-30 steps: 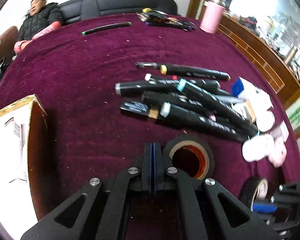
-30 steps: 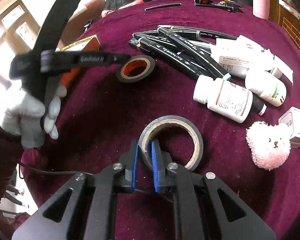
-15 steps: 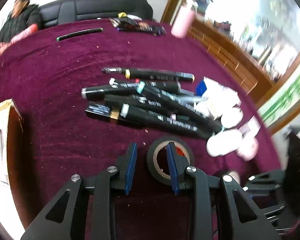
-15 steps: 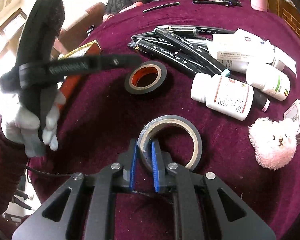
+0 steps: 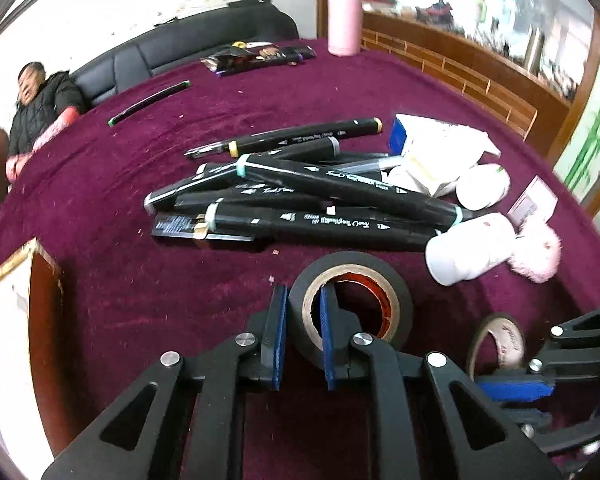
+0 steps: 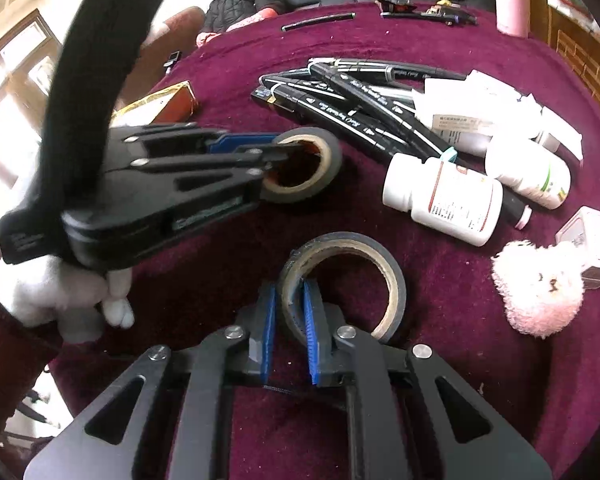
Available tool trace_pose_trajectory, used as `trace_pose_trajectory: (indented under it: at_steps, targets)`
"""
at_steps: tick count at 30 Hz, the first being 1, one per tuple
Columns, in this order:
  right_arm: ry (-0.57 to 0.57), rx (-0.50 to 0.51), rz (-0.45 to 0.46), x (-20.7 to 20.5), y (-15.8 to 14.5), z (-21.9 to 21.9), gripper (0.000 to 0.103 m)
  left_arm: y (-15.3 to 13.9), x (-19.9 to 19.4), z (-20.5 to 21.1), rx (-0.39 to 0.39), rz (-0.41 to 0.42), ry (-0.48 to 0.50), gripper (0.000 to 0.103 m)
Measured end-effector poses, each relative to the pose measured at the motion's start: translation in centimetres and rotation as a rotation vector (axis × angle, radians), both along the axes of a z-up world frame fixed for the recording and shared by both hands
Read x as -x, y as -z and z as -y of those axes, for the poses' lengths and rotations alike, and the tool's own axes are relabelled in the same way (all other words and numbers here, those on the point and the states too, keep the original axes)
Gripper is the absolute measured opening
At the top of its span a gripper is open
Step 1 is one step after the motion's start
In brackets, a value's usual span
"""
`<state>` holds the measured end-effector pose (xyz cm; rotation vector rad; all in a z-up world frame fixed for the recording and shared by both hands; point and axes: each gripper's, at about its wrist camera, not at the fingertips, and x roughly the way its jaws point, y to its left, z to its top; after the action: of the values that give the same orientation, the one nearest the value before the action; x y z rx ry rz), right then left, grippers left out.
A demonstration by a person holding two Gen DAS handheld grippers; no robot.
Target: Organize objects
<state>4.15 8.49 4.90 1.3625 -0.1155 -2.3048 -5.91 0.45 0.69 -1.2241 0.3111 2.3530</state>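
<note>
My left gripper (image 5: pixel 302 320) straddles the near wall of a black tape roll with a red-orange core (image 5: pixel 352 264). One pad is outside and one inside the ring, and the jaws are closing on that wall. The right wrist view shows this left gripper (image 6: pixel 278 156), held by a white-gloved hand (image 6: pixel 60 296), reaching into the same roll (image 6: pixel 324 168). My right gripper (image 6: pixel 288 308) is shut on the near wall of a thinner dark tape roll with a beige core (image 6: pixel 380 252). That thinner roll (image 5: pixel 500 340) lies on the maroon cloth at lower right.
A pile of black markers (image 5: pixel 320 200) lies behind the rolls, with white pill bottles (image 6: pixel 444 200), paper packets (image 5: pixel 440 148), a pink plush (image 6: pixel 536 288) and a small white box (image 6: pixel 592 240) to the right. A cardboard box (image 5: pixel 16 320) stands left. A person (image 5: pixel 40 108) sits at the far edge.
My left gripper went from shut to open, slid right over the black tape roll's wall and closed in on it. The right gripper kept still on its roll.
</note>
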Motion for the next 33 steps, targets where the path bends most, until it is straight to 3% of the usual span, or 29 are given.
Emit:
trace_pose_trajectory:
  at_steps: [5,8,13,16,19,24,29,33]
  targets:
    - [0.017,0.025,-0.053,-1.7,-2.3,0.2,0.007,-3.2,-2.5,5.0,-0.116,-0.031,-0.077,0.011]
    - [-0.007,0.043,-0.08,-0.7,-4.2,1.3,0.007,-5.9,-3.8,9.4,-0.167,-0.062,-0.135,0.011]
    - [-0.11,0.08,-0.14,0.4,-7.5,5.8,0.007,-9.7,-4.3,18.0,-0.163,-0.149,-0.262,0.012]
    - [-0.181,0.086,-0.169,0.9,-9.6,9.7,0.007,-10.6,-3.6,22.6,-0.144,-0.167,-0.336,0.012]
    - [-0.242,0.077,-0.174,2.3,-10.0,14.5,0.007,-10.1,-1.9,26.5,-0.104,-0.161,-0.402,0.012]
    - [-0.311,0.086,-0.086,6.8,-8.7,22.6,0.008,-7.6,2.3,30.7,-0.078,-0.105,-0.463,0.012]
    - [-0.308,0.066,0.022,11.8,-5.6,29.1,0.008,-3.9,6.3,33.6,-0.088,-0.025,-0.524,0.012]
    - [-0.284,0.015,0.064,14.5,-2.9,31.9,0.008,-1.9,7.9,35.3,-0.11,0.021,-0.564,0.012]
